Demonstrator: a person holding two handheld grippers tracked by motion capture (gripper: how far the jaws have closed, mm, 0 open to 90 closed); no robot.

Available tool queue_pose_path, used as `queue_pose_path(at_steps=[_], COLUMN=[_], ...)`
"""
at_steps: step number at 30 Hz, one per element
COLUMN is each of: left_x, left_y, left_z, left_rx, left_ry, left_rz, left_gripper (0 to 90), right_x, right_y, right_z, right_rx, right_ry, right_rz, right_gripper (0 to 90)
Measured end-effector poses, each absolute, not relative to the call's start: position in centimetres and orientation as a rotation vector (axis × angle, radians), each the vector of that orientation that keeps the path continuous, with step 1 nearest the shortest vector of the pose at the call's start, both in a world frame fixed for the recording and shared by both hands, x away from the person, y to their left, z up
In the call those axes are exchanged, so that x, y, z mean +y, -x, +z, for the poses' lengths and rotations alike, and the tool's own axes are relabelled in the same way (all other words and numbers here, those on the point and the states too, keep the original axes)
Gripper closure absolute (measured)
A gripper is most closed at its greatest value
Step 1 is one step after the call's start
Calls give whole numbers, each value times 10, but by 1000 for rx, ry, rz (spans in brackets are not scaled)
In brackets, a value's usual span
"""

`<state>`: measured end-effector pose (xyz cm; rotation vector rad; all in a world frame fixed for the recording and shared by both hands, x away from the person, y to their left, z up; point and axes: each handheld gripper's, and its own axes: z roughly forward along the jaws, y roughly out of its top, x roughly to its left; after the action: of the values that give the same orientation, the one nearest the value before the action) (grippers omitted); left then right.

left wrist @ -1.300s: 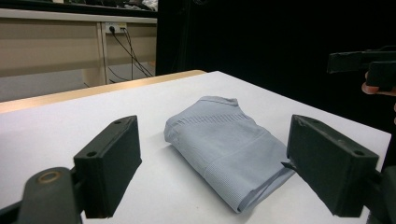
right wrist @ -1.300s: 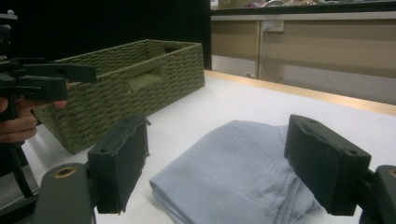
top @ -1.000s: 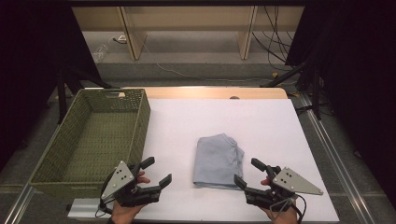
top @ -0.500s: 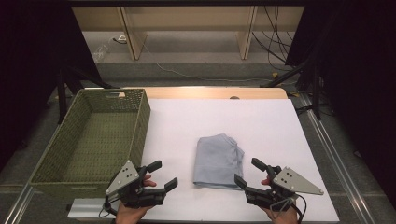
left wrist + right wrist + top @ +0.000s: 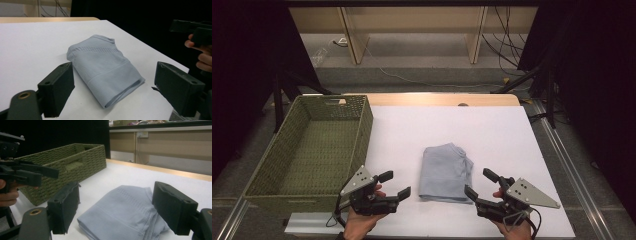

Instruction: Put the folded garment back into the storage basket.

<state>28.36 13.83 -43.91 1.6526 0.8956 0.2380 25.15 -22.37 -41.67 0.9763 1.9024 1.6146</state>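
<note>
The folded pale-blue garment [image 5: 445,173] lay flat on the white table [image 5: 492,135], between the two grippers and apart from both. The left gripper [image 5: 394,186] and the right gripper [image 5: 477,183] were spread wide with nothing between their jaws — each aimed at the near edge of the cloth. The green woven basket [image 5: 287,190] stood empty to the left. By my reading nothing had been lifted yet — the grasp and any move to the basket were left.

Left gripper [image 5: 395,185] held low at the near edge, jaws wide apart, pointing right. Right gripper [image 5: 478,183] opposite, jaws wide apart, pointing left, hand [image 5: 512,227] beneath it
</note>
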Motion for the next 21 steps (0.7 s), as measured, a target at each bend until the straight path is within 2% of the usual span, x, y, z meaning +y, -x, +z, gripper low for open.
queue_pose_path(at_steps=[13,21], left_x=[125,117], left_y=[-304,-316], left_z=[-439,-441], left_rx=[944,974], left_ry=[-1662,-1698], left_rz=[113,80], left_gripper=[162,162], right_x=[-223,-223], right_y=[-251,-252], right_z=[-417,-417], right_rx=[1904,1904], right_ry=[-967,-970], right_rz=[1623,1620], right_gripper=[231,232])
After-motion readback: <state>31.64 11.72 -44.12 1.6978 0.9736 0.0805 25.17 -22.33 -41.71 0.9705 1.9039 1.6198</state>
